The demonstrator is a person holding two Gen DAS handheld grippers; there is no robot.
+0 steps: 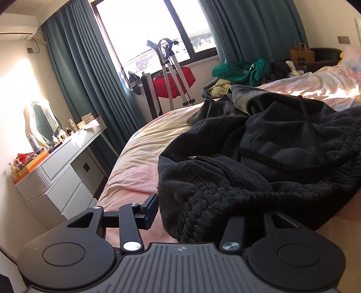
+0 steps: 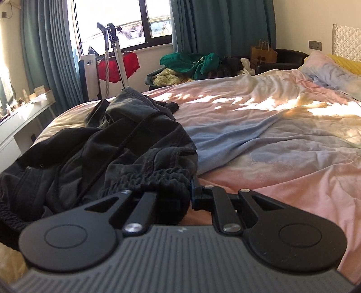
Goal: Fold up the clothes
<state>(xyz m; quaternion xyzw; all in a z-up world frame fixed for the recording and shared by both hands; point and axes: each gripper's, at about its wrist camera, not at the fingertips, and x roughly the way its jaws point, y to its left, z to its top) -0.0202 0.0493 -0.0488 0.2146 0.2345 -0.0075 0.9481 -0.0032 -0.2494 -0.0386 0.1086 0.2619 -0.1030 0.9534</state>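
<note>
While both grippers meet the waistband, the black shorts (image 2: pixel 126 144) lie bunched at the near edge of the bed (image 2: pixel 282 139).

At the right gripper (image 2: pixel 188 196), the jaws are pinched together on the ribbed elastic waistband (image 2: pixel 155 178), whose cloth covers the left finger. For the left gripper (image 1: pixel 191 207), only one finger (image 1: pixel 150 207) shows beside the waistband; fabric hides the other, so I cannot tell whether it grips. Beyond the bed, a heap of green clothes (image 2: pixel 191 62) sits under the window (image 2: pixel 121 20).
</note>
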